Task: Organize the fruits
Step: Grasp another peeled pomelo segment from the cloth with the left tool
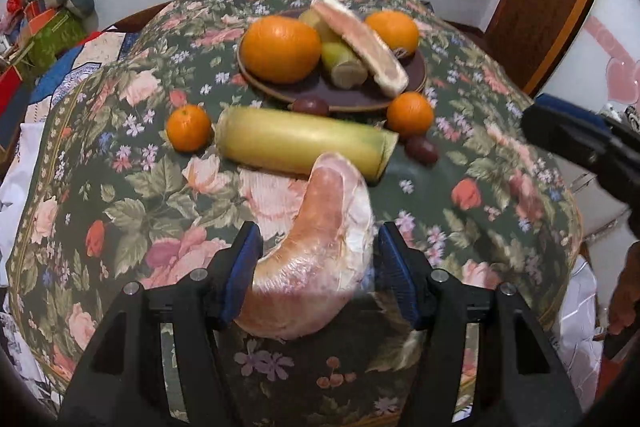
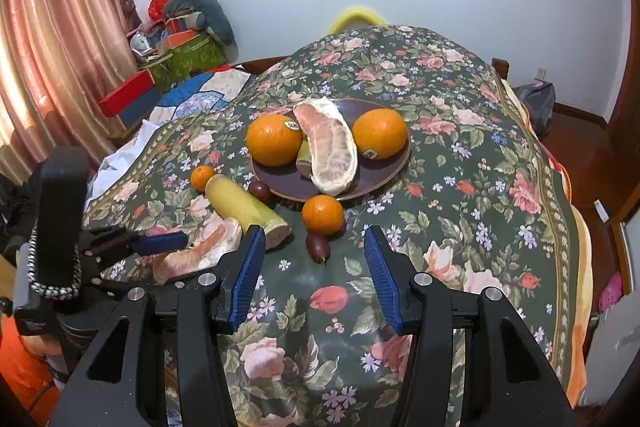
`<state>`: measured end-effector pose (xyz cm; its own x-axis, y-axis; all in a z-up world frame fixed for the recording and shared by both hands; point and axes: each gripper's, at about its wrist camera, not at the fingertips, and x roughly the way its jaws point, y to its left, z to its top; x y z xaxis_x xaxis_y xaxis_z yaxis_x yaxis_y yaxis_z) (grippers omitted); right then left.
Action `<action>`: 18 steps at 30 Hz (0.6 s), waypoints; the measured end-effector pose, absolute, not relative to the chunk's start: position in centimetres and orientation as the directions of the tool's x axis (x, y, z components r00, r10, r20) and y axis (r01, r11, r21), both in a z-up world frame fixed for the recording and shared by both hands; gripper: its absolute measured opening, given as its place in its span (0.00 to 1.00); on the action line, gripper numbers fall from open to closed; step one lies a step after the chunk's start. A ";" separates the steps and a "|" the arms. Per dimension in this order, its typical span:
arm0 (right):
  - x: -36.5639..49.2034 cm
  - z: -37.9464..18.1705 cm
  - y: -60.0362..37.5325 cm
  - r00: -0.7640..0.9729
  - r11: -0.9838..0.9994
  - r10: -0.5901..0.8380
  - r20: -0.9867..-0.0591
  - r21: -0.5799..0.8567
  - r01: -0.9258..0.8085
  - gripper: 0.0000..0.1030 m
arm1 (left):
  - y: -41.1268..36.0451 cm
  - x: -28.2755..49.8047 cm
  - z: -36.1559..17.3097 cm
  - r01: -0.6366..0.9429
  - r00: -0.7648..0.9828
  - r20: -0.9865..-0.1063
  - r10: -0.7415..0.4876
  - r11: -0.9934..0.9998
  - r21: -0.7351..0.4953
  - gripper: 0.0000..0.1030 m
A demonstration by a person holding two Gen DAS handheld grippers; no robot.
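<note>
Step in hand, by judgement: picking up the loose pomelo segment (image 1: 316, 251) for the brown plate (image 1: 352, 99). Left gripper (image 1: 318, 267) with jaws around the segment, both pads seemingly touching, low over the floral surface (image 1: 120, 187). Right gripper (image 2: 314, 275) with jaws wide apart, holding nothing. Next: lift, carry past the sugarcane piece (image 1: 300, 141), set down beside the oranges.

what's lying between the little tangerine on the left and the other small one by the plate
A yellow-green sugarcane piece lies between the left tangerine and the right tangerine, clearest in the left wrist view.
</note>
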<state>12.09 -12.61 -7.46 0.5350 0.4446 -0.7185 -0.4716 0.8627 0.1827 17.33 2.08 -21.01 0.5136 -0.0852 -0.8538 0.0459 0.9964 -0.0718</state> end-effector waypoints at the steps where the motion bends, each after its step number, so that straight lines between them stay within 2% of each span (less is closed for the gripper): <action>1: 12.1 -7.6 -12.6 0.532 0.862 0.445 -0.721 0.185 -0.471 0.47 | 2.2 17.4 -21.4 0.044 0.507 -0.858 -0.082 0.997 -0.070 0.59; 9: 12.4 -8.7 -12.5 0.513 0.862 0.446 -0.734 0.197 -0.467 0.47 | 2.7 17.7 -22.0 0.035 0.529 -0.843 -0.098 0.995 -0.094 0.58; 11: 12.5 -8.9 -12.5 0.509 0.862 0.446 -0.736 0.201 -0.465 0.47 | 2.6 17.8 -21.9 0.036 0.537 -0.839 -0.093 0.995 -0.088 0.47; 13: 12.5 -9.1 -12.5 0.506 0.862 0.445 -0.739 0.202 -0.464 0.47 | 2.9 17.9 -21.6 0.028 0.543 -0.834 -0.095 0.995 -0.095 0.42; 18: 12.7 -9.5 -12.4 0.501 0.863 0.444 -0.743 0.205 -0.462 0.47 | 3.8 17.9 -20.7 0.014 0.564 -0.817 -0.122 0.990 -0.138 0.39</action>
<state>12.70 -12.43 -9.46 0.5006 0.4441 -0.7431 -0.4618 0.8631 0.2047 17.94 3.79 -20.75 0.5643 -0.1216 -0.8166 0.0140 0.9904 -0.1378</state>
